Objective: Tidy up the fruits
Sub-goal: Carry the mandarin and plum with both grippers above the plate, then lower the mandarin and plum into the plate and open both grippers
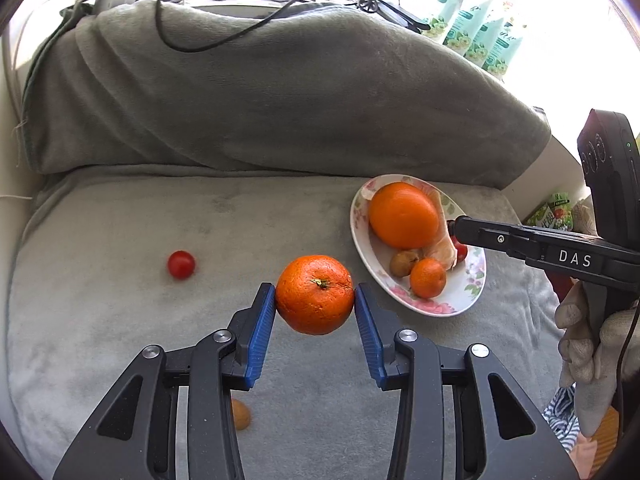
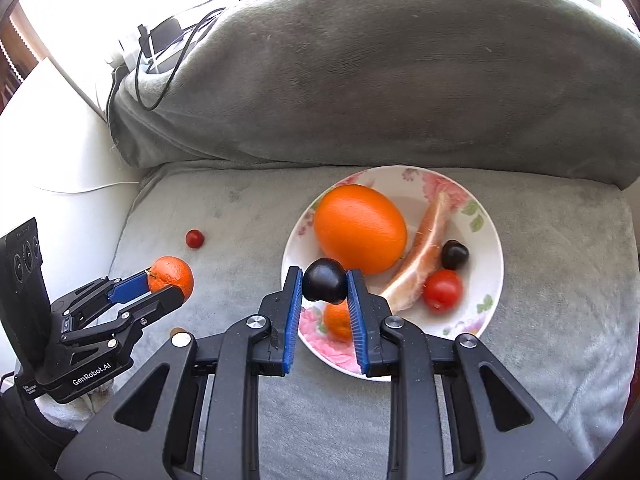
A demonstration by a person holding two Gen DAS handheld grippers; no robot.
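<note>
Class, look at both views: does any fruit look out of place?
Yes. A red cherry tomato lies alone on the grey cushion, apart from the floral plate holding the other fruit. A small brownish fruit also sits off the plate, under the left gripper.

1. White letters "DAS" are showing on the side of the right gripper [image 1: 456, 232], which is reaching in from 3 o'clock in the left wrist view.
2. White lettering "GenRobot.AI" is running along the body of the left gripper [image 2: 170, 280], sitting at 8 o'clock in the right wrist view.
3. Print on the green and white packets [image 1: 476, 32] at 1 o'clock is appearing too blurred to read.
</note>
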